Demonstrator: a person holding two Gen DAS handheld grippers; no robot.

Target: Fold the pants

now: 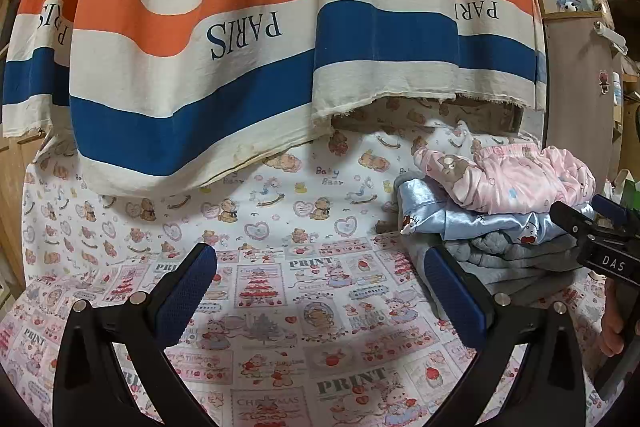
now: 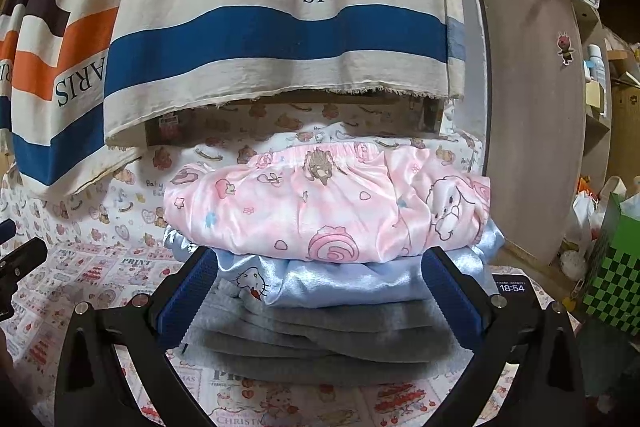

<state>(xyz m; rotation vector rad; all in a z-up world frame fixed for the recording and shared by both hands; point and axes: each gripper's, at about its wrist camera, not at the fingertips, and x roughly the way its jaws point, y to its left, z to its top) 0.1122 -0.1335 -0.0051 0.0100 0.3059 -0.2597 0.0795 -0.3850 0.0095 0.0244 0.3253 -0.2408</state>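
Note:
A stack of folded pants lies on the patterned bed sheet (image 1: 280, 307). Pink satin pants (image 2: 320, 203) are on top, light blue Hello Kitty pants (image 2: 320, 279) under them, grey pants (image 2: 320, 339) at the bottom. The stack shows at the right in the left wrist view, pink pants (image 1: 516, 179) on top. My right gripper (image 2: 320, 287) is open, its fingers on either side of the stack's front edge, holding nothing. My left gripper (image 1: 320, 291) is open and empty above bare sheet, left of the stack. The right gripper's body (image 1: 600, 239) shows at the right edge.
A striped cloth marked PARIS (image 1: 240, 39) hangs over the back of the bed. A brown board (image 2: 532, 131) stands at the right, with shelves and a green checkered box (image 2: 616, 275) beyond. A phone (image 2: 512, 287) lies right of the stack.

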